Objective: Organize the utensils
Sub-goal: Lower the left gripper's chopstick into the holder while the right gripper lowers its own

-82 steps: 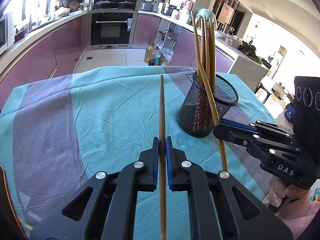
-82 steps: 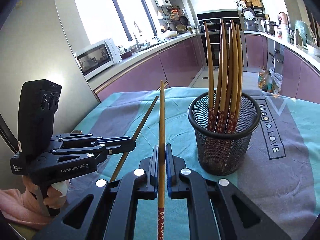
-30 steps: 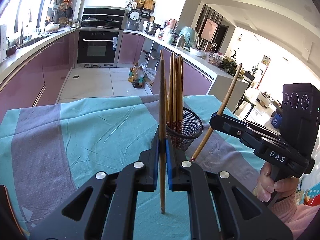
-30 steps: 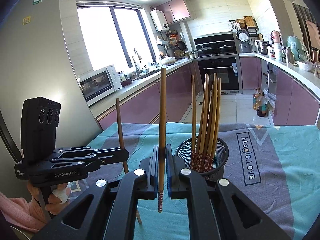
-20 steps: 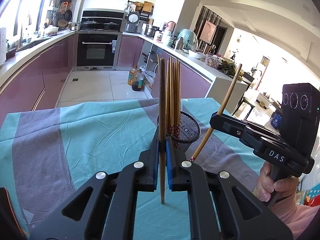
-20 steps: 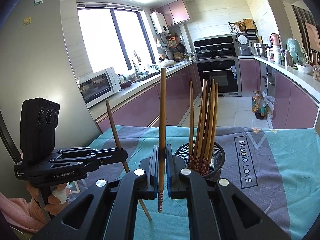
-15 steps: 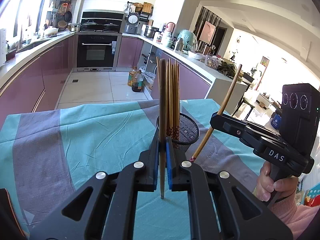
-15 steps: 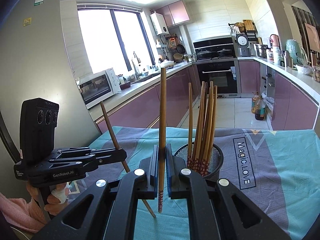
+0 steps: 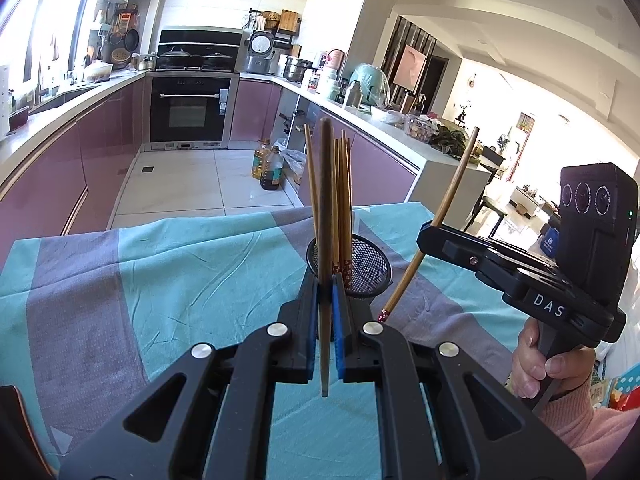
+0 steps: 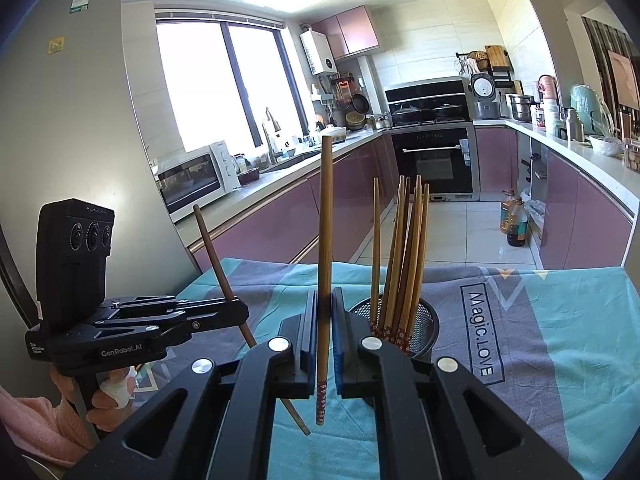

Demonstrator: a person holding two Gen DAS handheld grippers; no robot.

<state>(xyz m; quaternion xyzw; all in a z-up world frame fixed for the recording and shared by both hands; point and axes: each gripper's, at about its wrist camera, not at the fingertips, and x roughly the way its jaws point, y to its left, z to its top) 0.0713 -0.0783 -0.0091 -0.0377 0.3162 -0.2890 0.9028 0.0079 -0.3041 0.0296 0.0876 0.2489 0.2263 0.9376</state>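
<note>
Wooden chopstick (image 9: 325,216) clamped upright between the blue pads of the left hand-held gripper (image 9: 325,320), lower tip hanging free above the worktop (image 9: 180,280) with its teal and grey cloth. Just beyond, a black mesh holder (image 9: 370,268) standing on the cloth, crowded with more chopsticks (image 9: 343,200), patterned ends down. To the right, the right hand-held gripper (image 9: 430,236) pinched shut on a second chopstick (image 9: 448,204), leaning, red patterned end low beside the holder. Seen from the right wrist, that second chopstick (image 10: 325,248) upright between closed pads, holder (image 10: 424,324) near right, left hand-held gripper (image 10: 240,314) at left.
</note>
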